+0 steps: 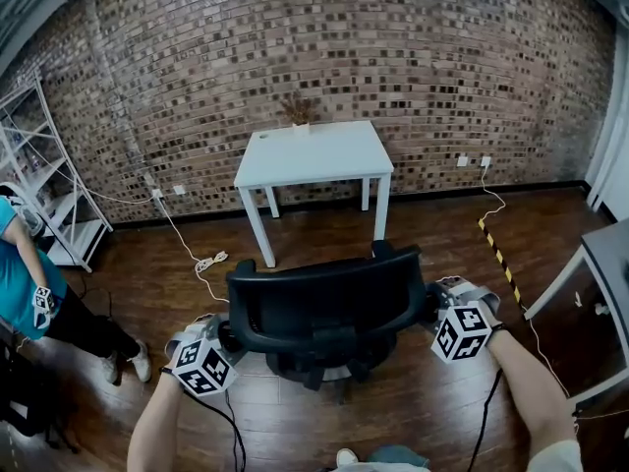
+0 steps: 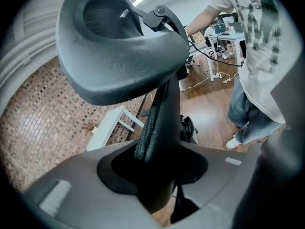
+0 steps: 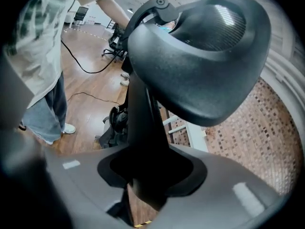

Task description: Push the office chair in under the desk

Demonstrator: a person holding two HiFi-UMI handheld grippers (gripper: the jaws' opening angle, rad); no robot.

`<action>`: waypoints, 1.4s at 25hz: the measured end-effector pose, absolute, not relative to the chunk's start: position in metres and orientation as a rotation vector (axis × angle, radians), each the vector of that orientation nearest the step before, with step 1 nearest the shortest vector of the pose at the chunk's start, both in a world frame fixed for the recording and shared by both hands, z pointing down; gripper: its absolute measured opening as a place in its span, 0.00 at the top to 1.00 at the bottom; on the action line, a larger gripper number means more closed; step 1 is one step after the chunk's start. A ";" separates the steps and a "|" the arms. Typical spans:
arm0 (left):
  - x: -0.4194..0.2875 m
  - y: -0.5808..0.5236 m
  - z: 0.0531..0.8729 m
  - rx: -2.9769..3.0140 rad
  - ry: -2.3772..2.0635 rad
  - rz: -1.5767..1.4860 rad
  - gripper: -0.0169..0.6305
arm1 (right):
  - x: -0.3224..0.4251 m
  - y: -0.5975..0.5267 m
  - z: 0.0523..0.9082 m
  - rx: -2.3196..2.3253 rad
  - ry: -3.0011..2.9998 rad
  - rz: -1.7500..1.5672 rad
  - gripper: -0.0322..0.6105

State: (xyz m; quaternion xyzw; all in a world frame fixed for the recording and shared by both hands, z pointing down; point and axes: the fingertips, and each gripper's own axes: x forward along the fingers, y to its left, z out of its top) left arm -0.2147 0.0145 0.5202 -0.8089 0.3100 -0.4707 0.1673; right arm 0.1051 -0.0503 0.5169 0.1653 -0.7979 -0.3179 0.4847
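Note:
A black office chair (image 1: 319, 303) stands on the wood floor with its back towards me, a short way in front of the white desk (image 1: 314, 155) at the brick wall. My left gripper (image 1: 221, 340) is at the left edge of the backrest and my right gripper (image 1: 432, 308) at its right edge. In the left gripper view the jaws (image 2: 155, 175) are closed on the backrest's mesh edge (image 2: 152, 123). In the right gripper view the jaws (image 3: 147, 171) clamp the dark backrest frame (image 3: 143, 118) the same way.
A small plant (image 1: 300, 114) sits on the desk's far edge. A metal shelf (image 1: 39, 165) and a person in a teal shirt (image 1: 20, 273) are at the left. A white cable (image 1: 201, 262) and striped tape (image 1: 496, 256) lie on the floor. Another desk (image 1: 600, 264) is at the right.

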 end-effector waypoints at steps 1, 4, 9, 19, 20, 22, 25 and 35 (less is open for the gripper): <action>-0.216 0.009 0.520 -2.300 0.879 -1.344 0.68 | 0.104 -0.054 0.516 0.407 -1.943 -0.771 0.70; -0.221 -0.007 0.520 -2.293 0.877 -1.355 0.68 | 0.100 -0.066 0.515 0.409 -1.945 -0.758 0.70; -0.230 -0.038 0.523 -2.279 0.877 -1.359 0.68 | 0.092 -0.092 0.518 0.435 -1.947 -0.759 0.70; -0.219 -0.103 0.523 -2.276 0.881 -1.337 0.69 | 0.102 -0.169 0.521 0.478 -1.903 -0.774 0.70; -0.219 -0.110 0.524 -2.280 0.879 -1.340 0.69 | 0.101 -0.176 0.522 0.481 -1.900 -0.776 0.70; -0.220 -0.126 0.525 -2.285 0.876 -1.352 0.69 | 0.101 -0.191 0.521 0.487 -1.897 -0.779 0.70; -0.219 -0.154 0.526 -2.283 0.872 -1.359 0.69 | 0.103 -0.216 0.521 0.510 -1.894 -0.789 0.70; -0.220 -0.223 0.530 -2.309 0.841 -1.425 0.70 | 0.100 -0.288 0.519 0.504 -1.934 -0.801 0.70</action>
